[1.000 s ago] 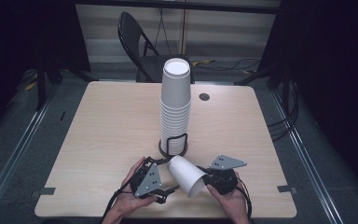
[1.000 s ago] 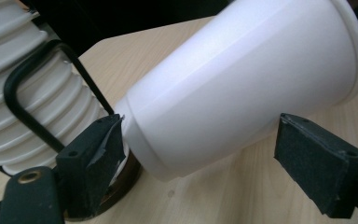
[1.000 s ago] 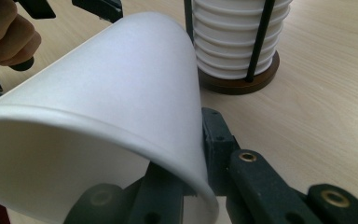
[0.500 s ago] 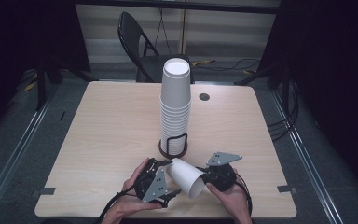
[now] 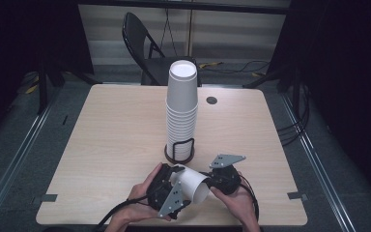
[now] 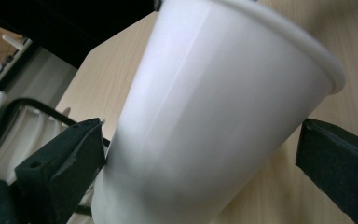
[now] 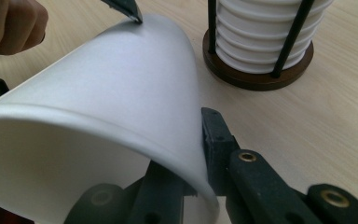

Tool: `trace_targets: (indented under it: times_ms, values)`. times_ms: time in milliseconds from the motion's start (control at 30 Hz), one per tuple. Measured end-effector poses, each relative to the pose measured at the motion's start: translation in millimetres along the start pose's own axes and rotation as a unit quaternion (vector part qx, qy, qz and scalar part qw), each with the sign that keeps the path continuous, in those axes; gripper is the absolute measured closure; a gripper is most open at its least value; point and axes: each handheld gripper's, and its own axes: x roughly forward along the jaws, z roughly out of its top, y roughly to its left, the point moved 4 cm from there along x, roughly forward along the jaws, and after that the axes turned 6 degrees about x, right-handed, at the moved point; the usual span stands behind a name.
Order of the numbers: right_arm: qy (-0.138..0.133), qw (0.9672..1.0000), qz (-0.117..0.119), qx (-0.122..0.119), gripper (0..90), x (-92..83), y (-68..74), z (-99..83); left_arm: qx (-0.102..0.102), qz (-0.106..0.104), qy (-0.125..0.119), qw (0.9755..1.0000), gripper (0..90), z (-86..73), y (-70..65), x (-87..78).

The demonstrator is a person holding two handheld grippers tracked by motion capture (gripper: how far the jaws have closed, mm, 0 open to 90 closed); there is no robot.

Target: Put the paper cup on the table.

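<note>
A single white paper cup [image 5: 193,186] lies tilted on its side between my two grippers near the table's front edge. My right gripper [image 5: 211,182] is shut on the cup's rim wall, one jaw inside and one outside [image 7: 200,154]. My left gripper [image 5: 174,175] stands around the cup's narrow end, its jaws having just been opening. In the left gripper view the cup [image 6: 214,116] sits between the wide jaws [image 6: 200,158]; the right-hand jaw stands off the cup. A tall stack of white cups [image 5: 182,111] stands in a wire holder [image 5: 179,155] just behind.
The holder's brown base [image 7: 256,77] and black wires stand close behind the held cup. The wooden table [image 5: 116,135] has a round grommet [image 5: 211,100] at the back. A black folding chair [image 5: 145,48] stands beyond the far edge.
The left gripper's jaws have spread wide and let go of the cup's narrow end. The cup stays pinched in the right gripper, which has hardly moved.
</note>
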Motion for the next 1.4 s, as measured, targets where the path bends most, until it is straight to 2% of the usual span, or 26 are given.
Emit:
trace_targets:
  times_ms: [100,167,300,333,600,733,833,900,967,1300,1400]
  values:
    - [0.005,1.0000,0.001,0.001,86.4,0.8,-0.1,-0.1,0.017,-0.003,0.009,0.9998,1.3,2.5,-1.5,3.9]
    - [0.006,1.0000,0.003,0.002,86.4,1.5,0.0,0.1,0.021,-0.003,0.011,0.9997,1.1,3.8,-2.4,5.8]
    - [0.007,1.0000,0.006,0.002,86.5,2.7,-0.1,2.1,0.033,0.004,0.020,0.9992,0.2,8.9,-2.9,11.9]
    - [0.005,1.0000,0.006,0.003,86.5,3.0,-0.1,3.2,0.042,0.008,0.024,0.9988,0.0,10.5,-2.3,13.4]
    - [-0.002,0.9999,0.013,0.011,86.5,1.8,-0.1,8.0,0.045,0.022,0.026,0.9984,0.0,17.5,-1.4,19.5]
    - [0.002,0.9999,0.011,0.013,86.9,3.1,0.0,7.6,0.054,0.015,0.017,0.9983,3.8,21.1,-3.9,20.2]
    - [0.003,0.9998,0.016,0.014,88.0,4.9,1.1,7.5,0.046,0.015,0.006,0.9988,6.2,23.6,-4.7,20.7]
    - [0.000,0.9998,0.018,0.012,88.4,6.3,2.9,8.2,0.051,0.022,0.011,0.9984,6.4,23.3,-3.3,21.3]
    - [0.000,0.9998,0.017,0.013,88.4,6.6,4.0,8.3,0.046,0.016,0.009,0.9988,6.7,22.9,-3.3,21.8]
    - [-0.001,0.9992,0.028,0.028,88.2,7.3,4.3,9.2,0.042,0.033,0.010,0.9985,6.9,25.6,-2.4,20.5]
    - [-0.004,0.9991,0.028,0.033,88.0,7.6,4.0,8.9,0.037,0.029,0.009,0.9989,7.8,24.5,-2.3,20.5]
